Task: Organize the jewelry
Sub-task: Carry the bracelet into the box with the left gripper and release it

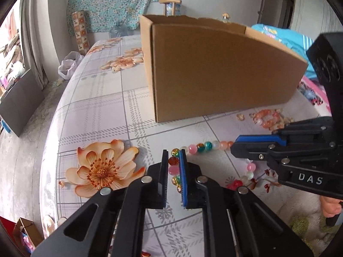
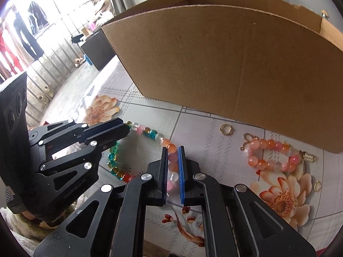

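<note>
Both ends of multicoloured bead necklace [image 2: 148, 131] on floral desk [image 1: 103, 98] pinched between nearly closed left hand-held gripper [image 1: 174, 171] and right hand-held gripper [image 2: 172, 167]; best lifted together, level, keeping strand slack, over cardboard box [image 2: 225, 60] rim.
</note>
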